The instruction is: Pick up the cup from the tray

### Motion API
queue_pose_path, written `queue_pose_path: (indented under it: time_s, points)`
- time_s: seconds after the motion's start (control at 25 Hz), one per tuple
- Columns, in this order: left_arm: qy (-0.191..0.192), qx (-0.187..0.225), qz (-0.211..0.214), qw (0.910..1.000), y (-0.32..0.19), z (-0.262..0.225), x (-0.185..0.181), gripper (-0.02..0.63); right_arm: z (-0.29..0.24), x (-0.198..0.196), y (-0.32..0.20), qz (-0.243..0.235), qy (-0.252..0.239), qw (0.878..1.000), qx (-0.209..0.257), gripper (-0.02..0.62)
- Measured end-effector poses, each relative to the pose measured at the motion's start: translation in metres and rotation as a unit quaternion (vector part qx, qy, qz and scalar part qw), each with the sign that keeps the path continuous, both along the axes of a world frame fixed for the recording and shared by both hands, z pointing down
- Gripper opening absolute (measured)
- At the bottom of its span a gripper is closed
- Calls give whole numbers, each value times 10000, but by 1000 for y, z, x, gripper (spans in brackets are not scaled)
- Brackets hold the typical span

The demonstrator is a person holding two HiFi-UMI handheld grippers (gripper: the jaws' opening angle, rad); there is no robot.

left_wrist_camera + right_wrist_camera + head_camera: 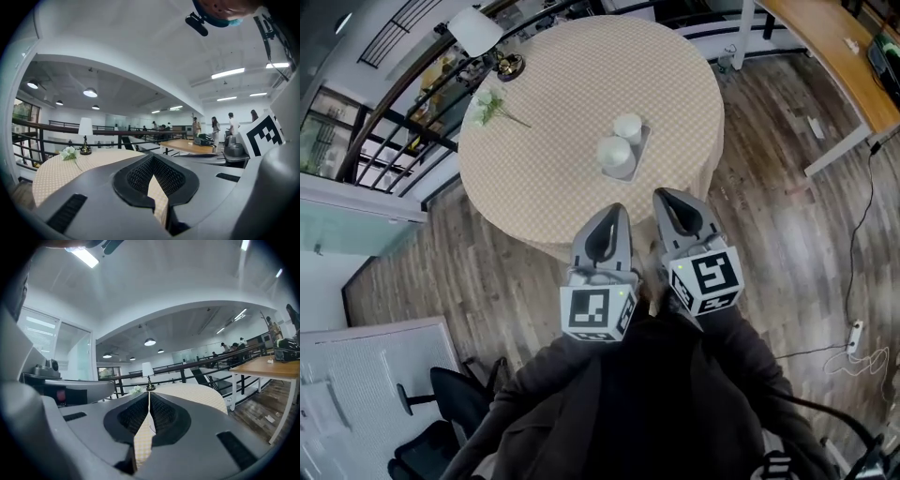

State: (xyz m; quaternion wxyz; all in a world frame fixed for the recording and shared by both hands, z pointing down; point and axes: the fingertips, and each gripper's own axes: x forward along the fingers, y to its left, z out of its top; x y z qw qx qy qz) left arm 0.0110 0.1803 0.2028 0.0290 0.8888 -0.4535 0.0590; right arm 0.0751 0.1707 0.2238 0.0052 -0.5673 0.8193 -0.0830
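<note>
1. Person's dark sleeves (647, 403): bottom of the head view, one behind each gripper.
2. Left gripper (614, 208): marker cube nearest the body, nose over the near edge of the round surface. Fingers pressed together, nothing pinched. The left gripper view (152, 156) looks across the cloth towards the flowers and lamp.
3. Right gripper (661, 194): just beside the left one and apart from it, nose also at the near edge. Fingers pressed together, nothing pinched. In the right gripper view (149, 393) the closed tips line up with the lamp.
4. Wood floor (769, 234): around the round surface. A black office chair (441, 412) stands at lower left and a white power strip (855, 335) lies at far right.
5. Round surface (562, 159): covered by a beige checked cloth.
6. Tray (643, 148): small, grey, right of the middle of the round surface, beyond both grippers and apart from them.
7. Near cup (614, 152): white, upright on the tray at its nearer end.
8. Far cup (627, 127): white, upright on the tray just behind the near cup.
9. Flowers (487, 108): white with green stems, lying on the cloth at the left, well apart from the tray.
10. Lamp (478, 33): white shade, dark base, at the far left edge.
11. Black railing (394, 141): beyond the left edge.
12. Long wooden surface (834, 47): upper right, on white legs.
</note>
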Motion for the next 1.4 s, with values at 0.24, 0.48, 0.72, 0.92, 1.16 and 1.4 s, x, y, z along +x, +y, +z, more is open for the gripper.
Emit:
queue_pose_path:
  time_s: [0.24,0.48,0.72,0.92,1.16,1.4]
  points:
    - [116,-159,-286,9994,-21,12,-23,5,11,-22,-21,-265,136,9994,-172,8]
    - [263,-441,-253,9984,-55,34,-27,6,26,-21,-51,-180,244,9986,-434,8]
    - [319,-721,-240,9966,-79,70,-28,6,62,-20,-66,-151,317,9961,-814,8]
    - [317,-972,-233,9945,-93,92,-32,45,83,-20,-78,-157,340,9932,-1101,8]
    - [372,-1216,15,9919,-108,114,-29,320,106,-21,-92,-163,281,9899,-1381,8]
    - [289,-1328,89,9907,-135,127,-19,444,118,-14,-106,-102,215,9877,-1545,8]
